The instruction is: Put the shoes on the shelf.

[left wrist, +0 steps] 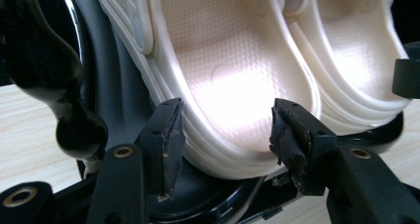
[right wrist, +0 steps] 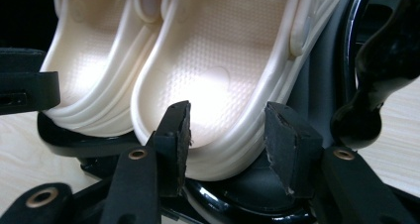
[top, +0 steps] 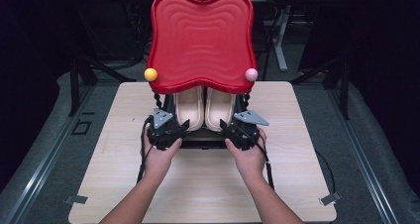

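Two cream clog shoes stand side by side, heels toward me, on the black lower shelf [top: 200, 142] of a small rack under a red wavy tray [top: 200, 40]. My left gripper [top: 184, 128] is open at the heel of the left shoe [top: 188, 109]. In the left gripper view that heel [left wrist: 233, 85] lies between and just beyond the jaws of the gripper [left wrist: 225, 135]. My right gripper [top: 224, 127] is open at the heel of the right shoe [top: 219, 109]. In the right gripper view its jaws [right wrist: 225, 135] stand in front of that heel [right wrist: 223, 70].
The rack stands on a light wooden table [top: 124, 149]. A yellow ball [top: 150, 74] and a pink ball [top: 251, 74] cap the red tray's front corners. Black beaded posts [left wrist: 64, 85] hold the tray beside each shoe. Dark floor and table legs lie beyond.
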Demonstrator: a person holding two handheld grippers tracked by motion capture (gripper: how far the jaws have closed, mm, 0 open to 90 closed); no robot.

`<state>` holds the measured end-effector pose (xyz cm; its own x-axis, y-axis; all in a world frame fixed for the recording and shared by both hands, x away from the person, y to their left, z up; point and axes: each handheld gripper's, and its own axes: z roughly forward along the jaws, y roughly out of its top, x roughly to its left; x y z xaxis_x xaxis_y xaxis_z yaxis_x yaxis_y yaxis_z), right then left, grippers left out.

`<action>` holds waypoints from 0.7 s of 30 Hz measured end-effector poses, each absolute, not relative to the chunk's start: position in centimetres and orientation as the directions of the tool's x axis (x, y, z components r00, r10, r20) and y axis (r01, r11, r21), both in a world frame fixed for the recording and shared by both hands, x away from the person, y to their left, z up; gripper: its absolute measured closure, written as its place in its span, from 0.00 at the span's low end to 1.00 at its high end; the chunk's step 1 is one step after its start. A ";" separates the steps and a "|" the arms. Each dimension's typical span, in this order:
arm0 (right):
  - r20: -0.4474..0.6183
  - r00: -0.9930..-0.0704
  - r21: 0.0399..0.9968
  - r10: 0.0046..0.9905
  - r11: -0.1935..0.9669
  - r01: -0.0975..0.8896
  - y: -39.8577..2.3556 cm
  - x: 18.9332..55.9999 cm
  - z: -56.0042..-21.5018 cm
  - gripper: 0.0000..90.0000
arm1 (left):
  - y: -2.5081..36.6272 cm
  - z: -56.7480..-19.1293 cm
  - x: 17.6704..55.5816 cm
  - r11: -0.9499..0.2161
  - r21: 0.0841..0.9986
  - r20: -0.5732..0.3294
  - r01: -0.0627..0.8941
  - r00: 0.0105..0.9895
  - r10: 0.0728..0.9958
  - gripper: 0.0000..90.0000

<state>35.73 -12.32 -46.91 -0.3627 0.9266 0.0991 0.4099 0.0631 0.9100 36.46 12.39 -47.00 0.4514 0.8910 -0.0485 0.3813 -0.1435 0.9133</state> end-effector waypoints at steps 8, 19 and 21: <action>0.091 -0.375 0.915 0.923 0.071 0.398 -12.2 36.5 -47.3 0.58 | 12.1 -47.3 37.2 -0.176 0.911 -0.001 0.373 0.428 0.904 0.53; 0.075 -0.406 0.911 0.911 0.103 0.399 -12.6 37.2 -47.2 0.60 | 12.1 -47.2 37.7 -0.259 0.905 0.094 0.337 0.436 0.895 0.63; 0.075 -0.406 0.913 0.911 0.101 0.396 -12.6 37.2 -47.3 0.60 | 12.2 -47.2 37.7 -0.254 0.906 0.088 0.339 0.435 0.896 0.63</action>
